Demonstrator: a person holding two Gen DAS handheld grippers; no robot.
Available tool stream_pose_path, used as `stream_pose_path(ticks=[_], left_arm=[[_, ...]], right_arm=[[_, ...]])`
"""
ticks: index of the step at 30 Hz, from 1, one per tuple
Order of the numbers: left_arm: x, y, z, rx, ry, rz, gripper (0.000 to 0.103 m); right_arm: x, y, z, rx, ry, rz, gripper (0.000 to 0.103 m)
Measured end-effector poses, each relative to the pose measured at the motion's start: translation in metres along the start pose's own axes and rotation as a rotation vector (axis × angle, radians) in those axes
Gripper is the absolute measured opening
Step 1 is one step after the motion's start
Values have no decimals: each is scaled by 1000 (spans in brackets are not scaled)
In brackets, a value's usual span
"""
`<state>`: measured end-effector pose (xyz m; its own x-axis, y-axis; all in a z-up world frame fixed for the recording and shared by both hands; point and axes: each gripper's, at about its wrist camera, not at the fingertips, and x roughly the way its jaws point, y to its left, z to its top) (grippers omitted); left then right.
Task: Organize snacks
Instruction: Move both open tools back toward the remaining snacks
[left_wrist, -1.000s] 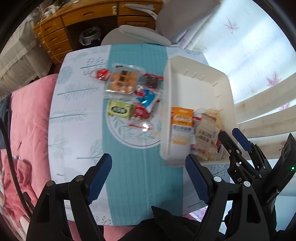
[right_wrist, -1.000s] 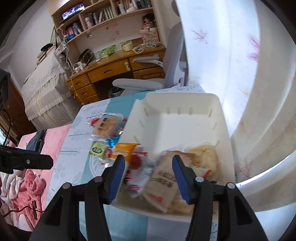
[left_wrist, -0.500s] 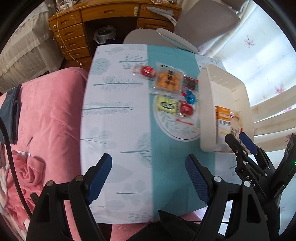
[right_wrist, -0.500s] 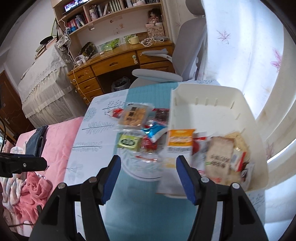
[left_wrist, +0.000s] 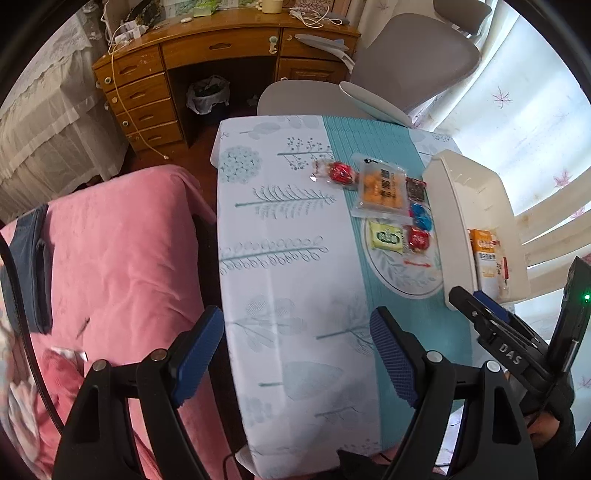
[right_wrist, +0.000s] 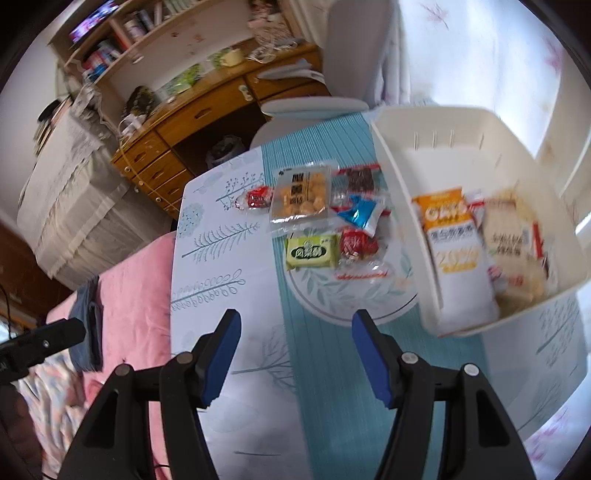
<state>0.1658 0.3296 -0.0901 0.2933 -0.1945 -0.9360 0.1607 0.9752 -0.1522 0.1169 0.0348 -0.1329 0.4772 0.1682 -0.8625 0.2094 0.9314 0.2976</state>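
Observation:
Several snack packets lie on the table's teal runner: a clear pack of orange biscuits (left_wrist: 381, 187) (right_wrist: 302, 195), a green-yellow packet (left_wrist: 386, 236) (right_wrist: 311, 252), red sweets (left_wrist: 418, 239) (right_wrist: 357, 242), a blue wrapper (left_wrist: 421, 215) (right_wrist: 360, 213) and a dark packet (right_wrist: 357, 178). To their right stands a white bin (left_wrist: 452, 206) (right_wrist: 397, 155) holding an orange-and-white pouch (right_wrist: 452, 236) and beige packs (right_wrist: 511, 240). My left gripper (left_wrist: 297, 354) hangs open and empty over the table's near left part. Nothing lies between the jaws of my right gripper (right_wrist: 295, 350), open above the runner short of the snacks.
The table (left_wrist: 280, 258) wears a leaf-print cloth. A pink bed (left_wrist: 118, 243) borders its left side. Beyond it stand a grey office chair (left_wrist: 410, 62) and a wooden desk (left_wrist: 207, 55) with drawers. A curtained window lies to the right.
Both grippers have slid left, away from the bin. The right one left the bin's packs and its jaws widened slightly. The left one now hangs over the table's left part.

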Motion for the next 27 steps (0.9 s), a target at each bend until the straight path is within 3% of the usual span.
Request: stream_pose_path(ticks=[5, 13, 20, 27], left_arm=[[12, 4, 23, 63, -33, 13, 81], [54, -1, 73, 163, -21, 52, 81], [100, -24, 116, 304, -7, 81, 86], [151, -43, 158, 354, -19, 67, 87]], right_arm=[[16, 5, 1, 85, 45, 19, 63], [50, 20, 6, 90, 58, 3, 63], [83, 27, 13, 108, 16, -55, 63], [114, 38, 20, -40, -88, -203, 63]])
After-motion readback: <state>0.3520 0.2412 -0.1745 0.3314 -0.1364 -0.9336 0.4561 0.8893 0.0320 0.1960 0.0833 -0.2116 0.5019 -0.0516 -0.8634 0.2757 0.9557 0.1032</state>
